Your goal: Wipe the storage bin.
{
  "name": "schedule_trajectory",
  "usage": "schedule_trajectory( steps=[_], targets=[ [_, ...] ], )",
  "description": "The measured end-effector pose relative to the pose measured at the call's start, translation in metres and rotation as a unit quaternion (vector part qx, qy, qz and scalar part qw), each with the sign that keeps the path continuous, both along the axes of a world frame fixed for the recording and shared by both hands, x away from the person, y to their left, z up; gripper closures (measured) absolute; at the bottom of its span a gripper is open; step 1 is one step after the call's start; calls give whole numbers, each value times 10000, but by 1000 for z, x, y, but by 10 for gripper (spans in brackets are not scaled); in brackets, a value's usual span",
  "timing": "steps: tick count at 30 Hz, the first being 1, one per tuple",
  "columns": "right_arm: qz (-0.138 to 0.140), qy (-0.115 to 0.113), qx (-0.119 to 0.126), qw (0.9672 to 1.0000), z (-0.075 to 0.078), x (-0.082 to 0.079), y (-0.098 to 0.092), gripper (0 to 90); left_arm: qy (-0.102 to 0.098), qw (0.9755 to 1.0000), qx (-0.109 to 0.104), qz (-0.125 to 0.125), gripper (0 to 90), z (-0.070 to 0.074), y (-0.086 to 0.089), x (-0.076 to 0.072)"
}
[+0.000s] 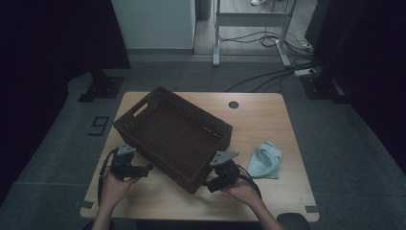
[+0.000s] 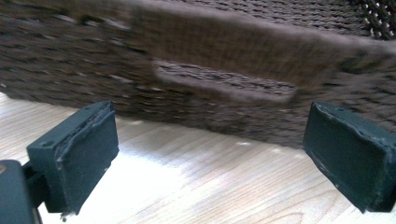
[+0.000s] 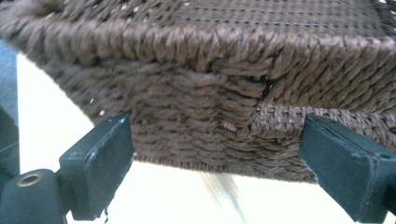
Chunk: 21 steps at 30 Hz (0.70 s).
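Our left gripper (image 1: pixel 143 168) stands wide open and holds nothing; in the left gripper view its jaws frame the basket's (image 2: pixel 224 51) wall and handle slot, with bare wood between the pads and the weave. Our right gripper (image 1: pixel 214 184) is also spread wide and empty, its jaws either side of the basket's (image 3: pixel 210 70) near wall (close, but not pressing on it).

The basket (image 1: pixel 174 134) lies skewed across the middle of the tabletop (image 1: pixel 268 120). Its left corner comes near the left edge and its nearest corner points at the front edge, between our two hands. That leaves a strip of free wood along the front edge, a wider stretch on the right, and an open band by the far edge around a dark round hole (image 1: pixel 233 104).

A cloth (image 1: pixel 265 159) lies crumpled to the right of the basket, apart from it and short of the right edge.

We count one basket, one cloth, two grippers.
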State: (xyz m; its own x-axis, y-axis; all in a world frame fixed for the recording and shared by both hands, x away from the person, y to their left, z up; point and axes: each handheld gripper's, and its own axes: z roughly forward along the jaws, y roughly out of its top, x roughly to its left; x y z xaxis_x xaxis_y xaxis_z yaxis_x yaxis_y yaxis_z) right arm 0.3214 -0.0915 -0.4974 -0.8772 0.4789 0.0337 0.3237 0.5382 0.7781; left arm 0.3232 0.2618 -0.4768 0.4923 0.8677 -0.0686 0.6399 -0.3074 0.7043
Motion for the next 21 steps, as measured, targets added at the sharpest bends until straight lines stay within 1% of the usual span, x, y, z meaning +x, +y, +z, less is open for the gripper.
schedule_trajectory(
  steps=[3, 4, 6, 10, 13, 15, 16, 18, 19, 21],
  targets=[
    [126, 14, -31, 9999, 1, -2, 3, 117, 13, 10000, -30, -62, 34, -2, -2, -2],
    [165, 17, -73, 9998, 1, -2, 2, 134, 6, 10000, -28, -68, 34, -3, -3, -2],
    [210, 79, -157, 9996, 1, -1, -3, 139, 0, 9999, -17, -130, 34, -4, -4, -4],
    [11, 97, -396, 9992, 0, 4, -24, 152, 20, 9997, 39, -222, 31, -10, -8, -5],
    [-273, 50, -481, 9985, 2, 9, -45, 151, 25, 9996, 41, -291, 20, -13, -13, -5],
    [-475, 30, -561, 9973, 3, 13, -62, 151, -4, 9995, 80, -309, 8, -15, -16, -5],
    [-608, 7, -622, 9962, 4, 15, -71, 151, -18, 9995, 87, -313, 2, -16, -18, -4],
    [-935, -20, -749, 9928, 4, 19, -91, 150, -33, 9994, 95, -325, 0, -18, -19, -3],
    [-1037, -16, -792, 9915, 4, 21, -98, 150, -62, 9994, 110, -317, 0, -19, -20, -3],
    [-1375, 5, -903, 9864, 4, 26, -115, 150, -112, 9994, 134, -313, 0, -21, -21, -3]
  ],
)
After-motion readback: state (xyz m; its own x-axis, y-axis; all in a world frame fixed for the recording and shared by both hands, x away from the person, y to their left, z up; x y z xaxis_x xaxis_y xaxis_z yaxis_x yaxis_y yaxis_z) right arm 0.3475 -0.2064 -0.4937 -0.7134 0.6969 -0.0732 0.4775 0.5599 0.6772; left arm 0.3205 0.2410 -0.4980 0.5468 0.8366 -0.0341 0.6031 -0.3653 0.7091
